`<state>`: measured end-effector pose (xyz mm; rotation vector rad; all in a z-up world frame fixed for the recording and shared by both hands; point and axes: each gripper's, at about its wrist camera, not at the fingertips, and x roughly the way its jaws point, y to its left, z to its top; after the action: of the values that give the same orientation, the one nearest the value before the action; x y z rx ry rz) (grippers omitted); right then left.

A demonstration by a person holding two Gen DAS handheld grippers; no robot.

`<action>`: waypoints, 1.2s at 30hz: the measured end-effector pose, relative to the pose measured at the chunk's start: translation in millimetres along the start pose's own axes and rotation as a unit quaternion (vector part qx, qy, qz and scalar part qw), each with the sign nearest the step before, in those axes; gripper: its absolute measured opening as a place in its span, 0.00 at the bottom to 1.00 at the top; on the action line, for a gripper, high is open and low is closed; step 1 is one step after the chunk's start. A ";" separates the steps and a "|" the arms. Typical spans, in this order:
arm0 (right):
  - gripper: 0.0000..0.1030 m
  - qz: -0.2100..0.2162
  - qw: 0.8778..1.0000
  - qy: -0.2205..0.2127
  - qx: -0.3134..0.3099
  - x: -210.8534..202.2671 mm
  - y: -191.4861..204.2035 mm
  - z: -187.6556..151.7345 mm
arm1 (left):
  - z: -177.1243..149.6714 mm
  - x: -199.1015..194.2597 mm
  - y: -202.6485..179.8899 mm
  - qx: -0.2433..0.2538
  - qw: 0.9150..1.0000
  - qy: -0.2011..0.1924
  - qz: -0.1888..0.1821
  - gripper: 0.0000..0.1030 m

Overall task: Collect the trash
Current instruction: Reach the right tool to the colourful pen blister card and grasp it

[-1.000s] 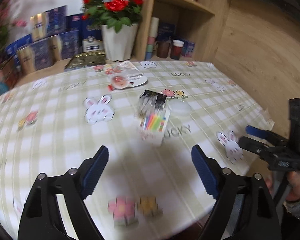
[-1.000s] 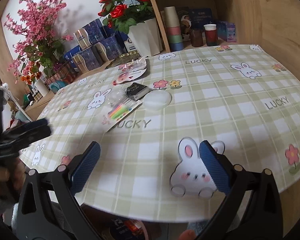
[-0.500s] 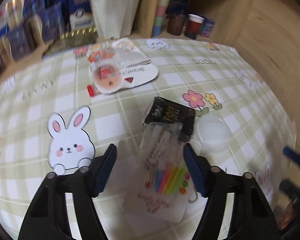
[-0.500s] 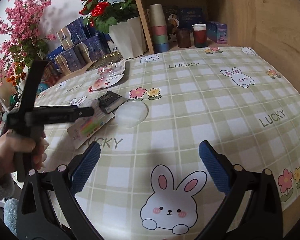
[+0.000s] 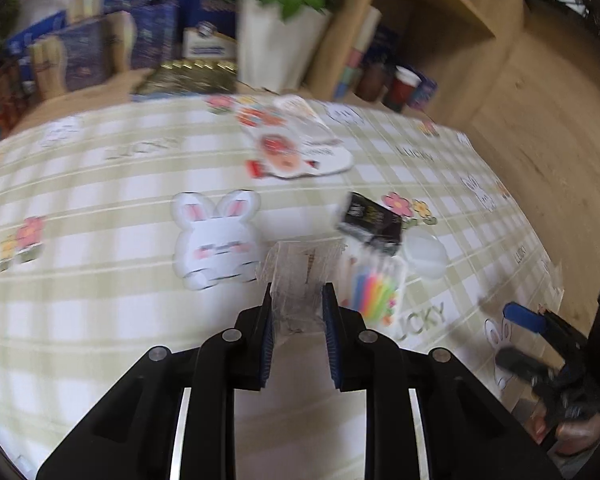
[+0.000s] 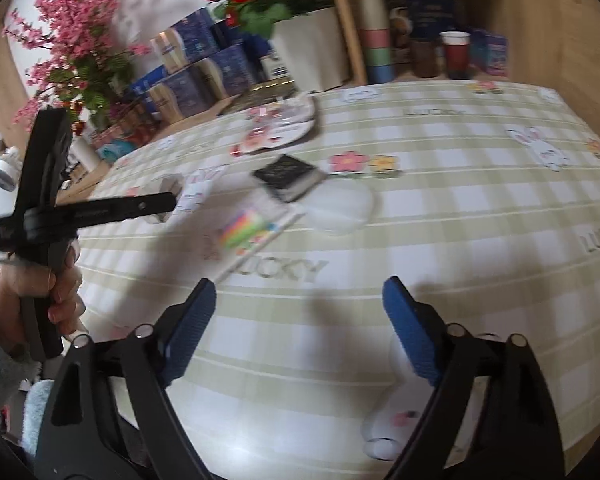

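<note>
— Checked green-and-white cloth covers the whole worktop (image 5: 100, 208), and the trash lies in a loose cluster near its middle. What do you have hold of?

— Your left gripper (image 5: 298, 312) has just been closing, and its jaws now stand nearly together, pinching a crumpled clear plastic wrapper (image 5: 300, 276). The wrapper sits at the near edge of the cluster, just beside the packet with bright coloured sticks (image 5: 374, 288).

— So how should I lift it?

— Keep the squeeze firm; thin film likely slips easily. Raise it straight up before swinging away, so it doesn't drag the packet along. I can't tell whether the two overlap.

— And my other hand?

— Your right gripper (image 6: 300, 320) has just been narrowing, yet its jaws are spread wide with nothing between them, above bare cloth. Ahead of it lie the round white lid (image 6: 342, 208), the small black box (image 6: 290, 176) touching the lid's far side, and further back the flat printed card (image 6: 280, 128). The lid looks the nearest target; come at it low, since it sits flat.

— Anything smaller?

— Nothing I can make out through the blur.
</note>
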<state>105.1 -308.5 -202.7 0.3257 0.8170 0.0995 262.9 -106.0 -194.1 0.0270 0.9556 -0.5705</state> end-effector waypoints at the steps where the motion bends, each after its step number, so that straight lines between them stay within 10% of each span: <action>1: 0.71 0.010 1.000 0.003 0.002 4.7 5.7 4.1 | -5.1 -11.5 6.8 -0.002 1.000 -0.009 0.009 0.21; 8: 0.56 0.002 0.999 0.045 0.012 57.9 36.9 31.6 | -53.7 -68.9 52.7 -0.051 0.998 -0.034 0.032 0.21; 23: 0.55 -0.169 0.982 0.027 0.082 119.0 65.1 59.7 | -135.0 -144.9 109.8 -0.110 0.989 -0.050 0.081 0.21; 27: 0.39 -0.194 0.979 0.038 0.042 121.3 67.7 56.2 | -144.5 -153.9 115.0 -0.123 0.988 -0.047 0.077 0.21; 36: 0.22 -0.080 0.992 0.075 -0.063 95.4 72.3 26.7 | -159.1 -159.4 99.6 -0.102 0.992 -0.037 0.057 0.21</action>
<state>192.5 -226.5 -229.0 0.1339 0.9784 0.0254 118.0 92.9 -186.1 -0.1227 0.9292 -0.3644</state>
